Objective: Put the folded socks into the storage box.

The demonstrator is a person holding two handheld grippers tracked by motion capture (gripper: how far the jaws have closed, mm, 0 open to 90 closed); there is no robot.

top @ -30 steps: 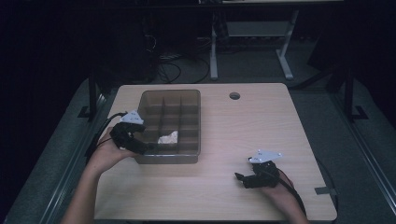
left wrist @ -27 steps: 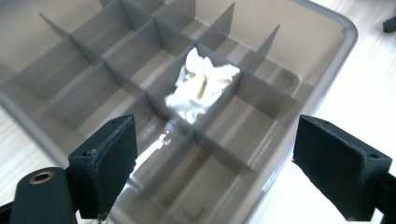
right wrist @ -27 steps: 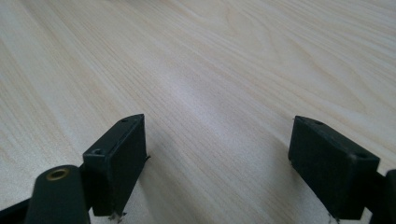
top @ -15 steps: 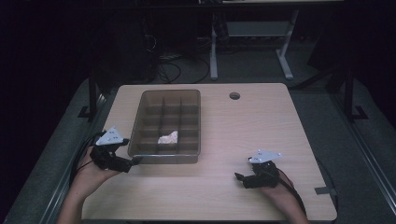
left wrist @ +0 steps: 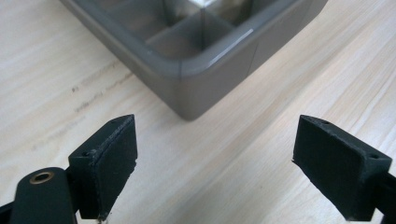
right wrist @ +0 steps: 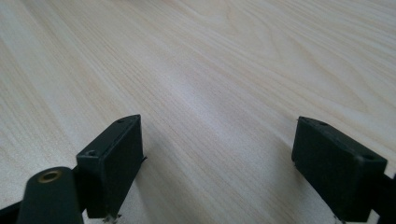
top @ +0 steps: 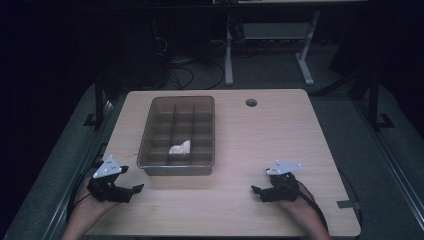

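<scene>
My table (top: pixel 240 150) is sitting pale in a dark room. My left claw (top: pixel 131 190), spread empty, is now lying nearer me than the tray (top: pixel 150 125); my right claw (top: pixel 256 192) is gaping too.

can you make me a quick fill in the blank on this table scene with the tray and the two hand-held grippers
1. The white crumpled piece lies in a compartment of the grey ____.
2. The jaws of the left hand-held gripper stand ____, with nothing between them.
3. The left hand-held gripper's camera looks at a ____ of the divided tray.
4. The right hand-held gripper rests on the wooden ____, apart from the tray.

Missing words: tray; open; corner; table
</scene>
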